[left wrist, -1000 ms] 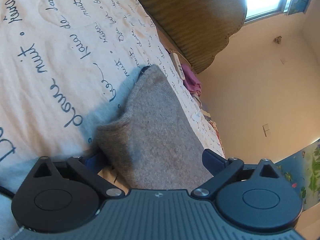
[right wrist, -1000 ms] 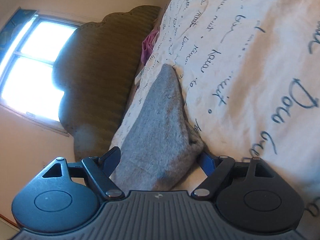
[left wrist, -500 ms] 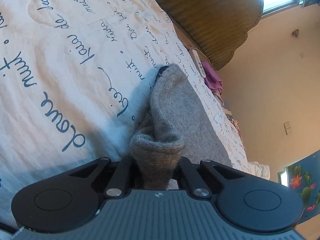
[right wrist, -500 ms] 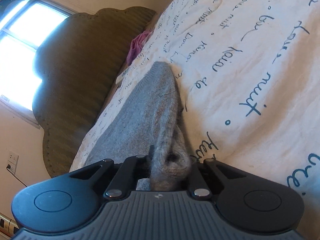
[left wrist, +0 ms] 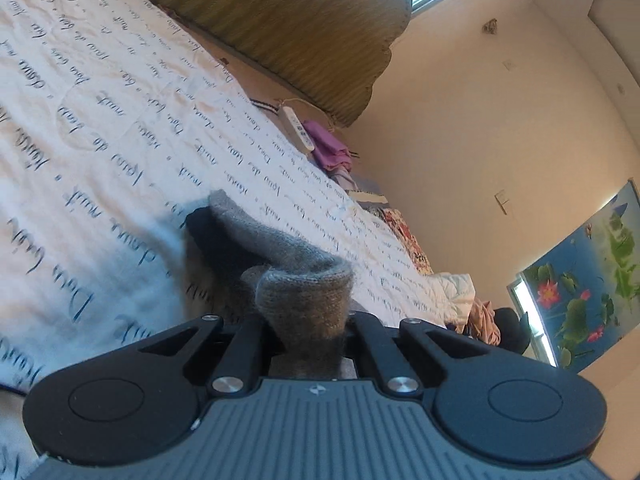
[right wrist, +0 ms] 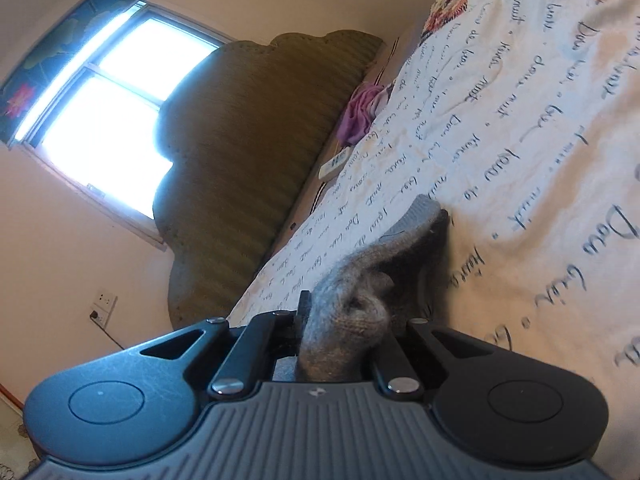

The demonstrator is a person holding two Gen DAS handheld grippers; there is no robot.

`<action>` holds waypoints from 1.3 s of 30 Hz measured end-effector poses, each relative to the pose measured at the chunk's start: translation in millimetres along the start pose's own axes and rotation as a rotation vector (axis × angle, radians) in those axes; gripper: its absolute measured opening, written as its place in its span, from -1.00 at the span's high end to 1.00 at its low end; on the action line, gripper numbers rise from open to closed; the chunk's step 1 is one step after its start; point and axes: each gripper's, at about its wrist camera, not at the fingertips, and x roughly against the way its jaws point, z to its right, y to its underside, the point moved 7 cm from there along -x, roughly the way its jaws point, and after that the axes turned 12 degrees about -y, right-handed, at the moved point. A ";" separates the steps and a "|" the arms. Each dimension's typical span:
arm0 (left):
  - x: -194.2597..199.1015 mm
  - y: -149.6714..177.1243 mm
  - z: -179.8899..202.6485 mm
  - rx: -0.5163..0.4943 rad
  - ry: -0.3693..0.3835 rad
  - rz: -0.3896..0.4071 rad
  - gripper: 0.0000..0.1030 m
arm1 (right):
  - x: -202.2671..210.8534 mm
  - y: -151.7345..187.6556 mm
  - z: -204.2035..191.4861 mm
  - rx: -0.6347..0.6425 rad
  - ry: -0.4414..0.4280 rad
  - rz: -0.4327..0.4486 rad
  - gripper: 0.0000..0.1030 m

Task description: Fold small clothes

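A small grey knitted garment lies on a white bedspread with blue handwriting print. My left gripper is shut on one bunched corner of it and holds that corner lifted off the bed. My right gripper is shut on another bunched corner of the grey garment, also lifted. The cloth stretches away from both grippers to a far end that still rests on the bedspread. The fingertips are hidden by the cloth.
An olive padded headboard stands at the head of the bed, below a bright window. A white remote and purple clothes lie at the bed's edge. More clothes are piled past the far corner.
Both grippers went from open around the garment to shut on its corners, then lifted and pulled the cloth up and back, so less of it rests on the bed.
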 end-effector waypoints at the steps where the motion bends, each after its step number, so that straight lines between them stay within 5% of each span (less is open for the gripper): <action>1: 9.8 10.9 -7.5 0.012 -0.007 -0.017 0.94 | 12.8 8.7 -0.8 -0.017 0.001 -0.015 0.92; 5: 27.2 56.1 -44.5 0.053 -0.094 -0.079 0.93 | 48.2 46.8 1.9 -0.063 0.031 -0.077 0.92; 9: 2.3 81.7 -78.9 0.071 -0.184 -0.153 0.86 | 53.2 69.4 32.8 -0.146 0.080 -0.106 0.85; 13: 9.6 70.7 -84.8 0.048 -0.152 -0.184 0.34 | 56.0 68.3 57.4 -0.215 0.165 -0.124 0.54; 15: 33.1 56.2 -91.4 0.032 -0.152 -0.127 -0.28 | 72.5 57.5 48.1 -0.154 0.168 -0.106 0.21; 16: 47.1 45.2 -95.4 0.024 -0.179 -0.065 -0.36 | 81.9 47.0 42.6 -0.102 0.178 -0.077 -0.23; 18: 67.4 16.8 -99.4 0.001 -0.227 0.050 -0.48 | 96.0 19.5 31.1 0.027 0.191 0.004 -0.50; 20: 66.8 -11.5 -93.6 -0.012 -0.256 0.110 -0.48 | 84.3 -6.9 19.1 0.125 0.168 -0.001 -0.50; 23: 35.8 -46.1 -61.7 -0.127 -0.277 0.182 -0.48 | 31.7 -31.9 18.3 0.242 0.180 -0.121 -0.50; 26: -20.2 -61.6 -37.3 -0.199 -0.270 0.156 -0.50 | -26.2 -47.5 38.6 0.297 0.244 -0.227 -0.49; 31: -110.2 -57.7 -26.6 -0.250 -0.278 0.019 -0.50 | -86.7 -44.5 71.3 0.271 0.290 -0.354 -0.49; 33: -135.3 -54.9 -23.7 -0.297 -0.289 -0.021 -0.45 | -96.2 -38.3 69.5 0.288 0.247 -0.374 -0.13; 34: -145.3 -53.9 -21.5 -0.326 -0.298 -0.036 -0.38 | -100.0 -35.4 69.3 0.299 0.234 -0.389 0.50; 35: -152.9 -53.0 -19.9 -0.352 -0.310 -0.045 -0.05 | -103.3 -33.1 71.6 0.301 0.242 -0.410 0.69; 36: -159.3 -51.9 -17.0 -0.384 -0.315 -0.054 0.71 | -104.8 -31.7 74.2 0.305 0.253 -0.418 0.76; 37: -166.4 -49.8 -14.7 -0.418 -0.319 -0.074 0.89 | -105.6 -30.8 75.1 0.315 0.245 -0.415 0.85; 39: -168.4 -48.0 -6.5 -0.480 -0.325 -0.051 0.93 | -104.6 -31.0 74.3 0.320 0.233 -0.399 0.87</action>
